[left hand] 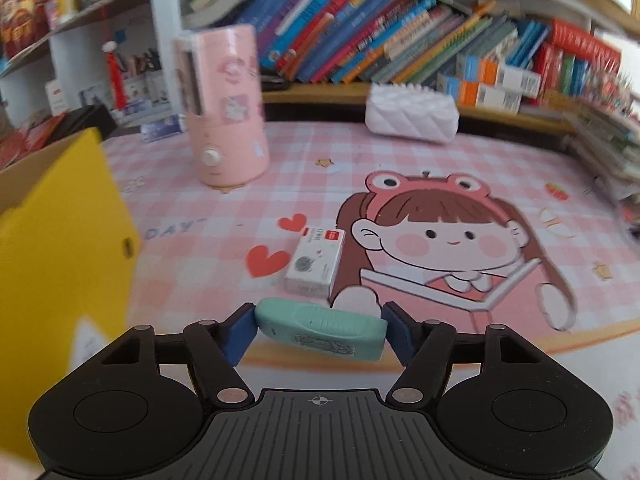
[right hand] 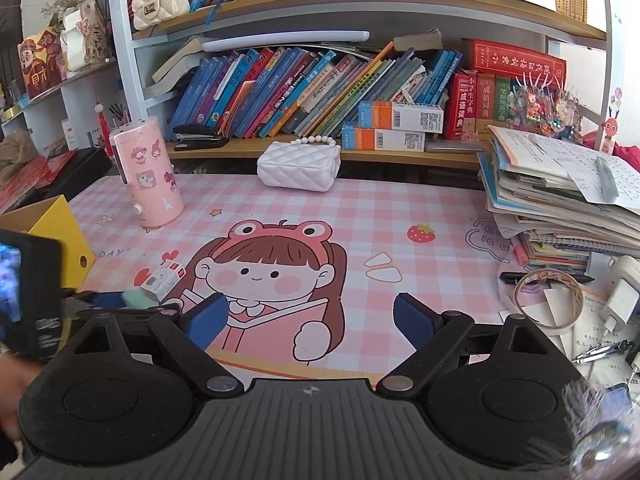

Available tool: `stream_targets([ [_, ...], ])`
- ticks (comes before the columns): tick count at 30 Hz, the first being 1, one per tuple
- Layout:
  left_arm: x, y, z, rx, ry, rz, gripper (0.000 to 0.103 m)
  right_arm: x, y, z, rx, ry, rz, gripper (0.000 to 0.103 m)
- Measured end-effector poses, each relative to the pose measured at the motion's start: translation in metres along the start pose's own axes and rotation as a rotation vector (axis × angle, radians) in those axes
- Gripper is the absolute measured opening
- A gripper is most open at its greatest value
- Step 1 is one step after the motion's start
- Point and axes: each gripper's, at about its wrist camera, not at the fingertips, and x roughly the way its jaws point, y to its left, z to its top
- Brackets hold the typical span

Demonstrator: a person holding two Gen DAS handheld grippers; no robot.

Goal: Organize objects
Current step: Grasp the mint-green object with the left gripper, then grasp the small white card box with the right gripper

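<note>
Pink checked surface (left hand: 400, 152): one mint stapler (left hand: 320, 330), one white box (left hand: 316, 262).
Left gripper (left hand: 320, 330) pinches the stapler crosswise between both pads; right gripper (right hand: 310, 320) gapes empty.

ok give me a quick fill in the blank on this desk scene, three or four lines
1. The left gripper has a ____ green object between its pads.
2. The right gripper holds ____.
3. The small white box lies on the pink checked ____.
4. The open box at the left edge is ____.

Missing words: mint; nothing; mat; yellow
</note>
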Motion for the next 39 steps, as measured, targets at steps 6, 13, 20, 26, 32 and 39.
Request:
stream_targets([
  [6,-0.08,0.027,-0.015,-0.083,-0.047,-0.011,0.069,0.026,0.019,-0.003,-0.06,-0.007,0.088,0.09],
  [13,-0.15,0.058,-0.026,-0.231,-0.145,0.048,0.069,0.099,0.073,0.01,-0.352,-0.013,0.318,0.09],
  [20,-0.176,0.069,-0.038,-0.266,-0.174,0.144,0.069,0.168,0.123,0.013,-0.575,0.055,0.441,0.099],
  [26,-0.186,0.074,-0.049,-0.294,-0.157,0.197,0.069,0.201,0.129,0.013,-0.557,0.146,0.516,0.097],
  [32,-0.188,0.078,-0.055,-0.32,-0.147,0.22,0.069,0.202,0.125,0.015,-0.517,0.118,0.552,0.058],
  [39,-0.188,0.081,-0.057,-0.329,-0.157,0.22,0.069,0.195,0.124,0.015,-0.484,0.121,0.507,0.057],
])
